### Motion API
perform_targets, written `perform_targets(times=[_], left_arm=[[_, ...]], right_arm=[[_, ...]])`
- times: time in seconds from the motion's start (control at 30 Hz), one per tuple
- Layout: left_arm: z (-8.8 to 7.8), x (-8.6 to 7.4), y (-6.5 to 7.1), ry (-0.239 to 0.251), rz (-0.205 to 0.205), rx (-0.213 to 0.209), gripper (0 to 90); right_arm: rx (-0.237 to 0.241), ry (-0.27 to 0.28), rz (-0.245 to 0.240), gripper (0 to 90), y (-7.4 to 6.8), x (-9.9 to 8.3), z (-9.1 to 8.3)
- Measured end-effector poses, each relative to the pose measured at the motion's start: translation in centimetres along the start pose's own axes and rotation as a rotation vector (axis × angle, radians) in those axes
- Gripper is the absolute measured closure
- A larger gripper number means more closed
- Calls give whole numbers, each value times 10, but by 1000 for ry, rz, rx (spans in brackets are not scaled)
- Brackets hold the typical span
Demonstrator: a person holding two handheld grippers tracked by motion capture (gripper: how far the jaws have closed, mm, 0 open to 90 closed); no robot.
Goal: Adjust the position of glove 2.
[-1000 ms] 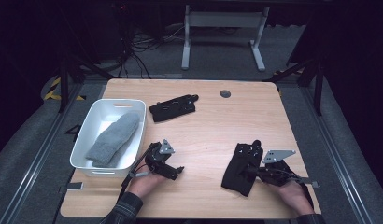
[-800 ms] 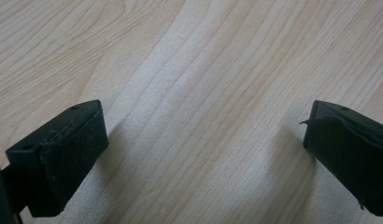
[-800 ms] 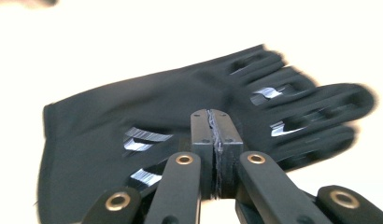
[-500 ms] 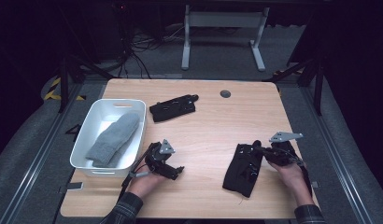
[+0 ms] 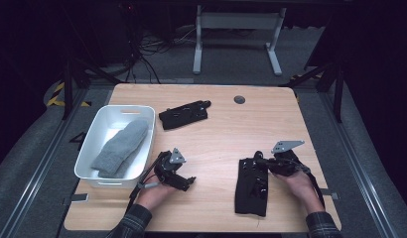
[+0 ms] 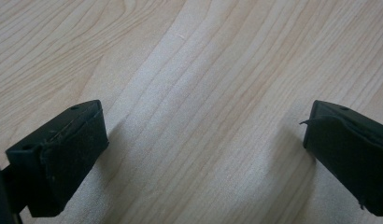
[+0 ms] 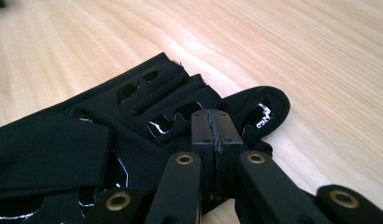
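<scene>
Right gripper (image 7: 212, 122): jaws pressed together, nothing pinched
Black glove (image 7: 133, 116): beneath and just beyond its tips
Left gripper (image 6: 203, 140): jaws spread over bare table (image 6: 203, 70)

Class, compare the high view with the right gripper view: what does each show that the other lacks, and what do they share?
High view alone: the white bin with a grey sock in it, a second black glove farther back, the left hand-held gripper resting on bare wood, and the person's hands.
Right gripper view alone: the near glove's cut-out slots and glossy print up close.
Both: the wooden table, the near black glove and the right hand-held gripper with jaws pressed together over the glove's edge.
</scene>
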State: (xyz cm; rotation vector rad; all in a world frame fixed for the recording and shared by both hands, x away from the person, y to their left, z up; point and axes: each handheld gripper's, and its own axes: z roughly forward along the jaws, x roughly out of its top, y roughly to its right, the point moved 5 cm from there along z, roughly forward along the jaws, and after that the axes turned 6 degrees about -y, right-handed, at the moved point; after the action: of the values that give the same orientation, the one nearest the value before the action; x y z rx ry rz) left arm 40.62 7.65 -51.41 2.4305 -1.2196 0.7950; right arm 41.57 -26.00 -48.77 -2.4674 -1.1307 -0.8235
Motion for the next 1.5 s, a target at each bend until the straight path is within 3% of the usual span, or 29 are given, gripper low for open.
perform_targets(times=[0.07,0.17,0.3,0.4,0.5,0.7,0.83,0.93,1.23,1.3,1.5], left_arm=[[0,0,0,0,0,0,2],[0,0,0,0,0,0,1],[0,0,0,0,0,0,2],[0,0,0,0,0,0,2],[0,0,0,0,0,0,1],[0,0,0,0,0,-1,1],[0,0,0,1,0,0,1],[0,0,0,0,0,0,1],[0,0,0,2,1,7,1],[0,2,1,-10,-7,5,7],[-2,12,1,-38,-16,13,192]], right_arm=[[9,1,-11,900,-3,1,1],[45,0,-65,900,-13,4,5],[52,3,-68,898,-14,4,5],[66,25,-51,817,-13,3,3],[22,44,-37,716,-10,2,-3],[-138,65,59,412,13,-13,-15],[-242,57,129,280,33,-29,-22],[-292,60,195,240,49,-42,-28],[-315,59,220,157,57,-49,-26],[-285,65,240,149,58,-50,-24],[-284,64,237,150,58,-50,-24]])
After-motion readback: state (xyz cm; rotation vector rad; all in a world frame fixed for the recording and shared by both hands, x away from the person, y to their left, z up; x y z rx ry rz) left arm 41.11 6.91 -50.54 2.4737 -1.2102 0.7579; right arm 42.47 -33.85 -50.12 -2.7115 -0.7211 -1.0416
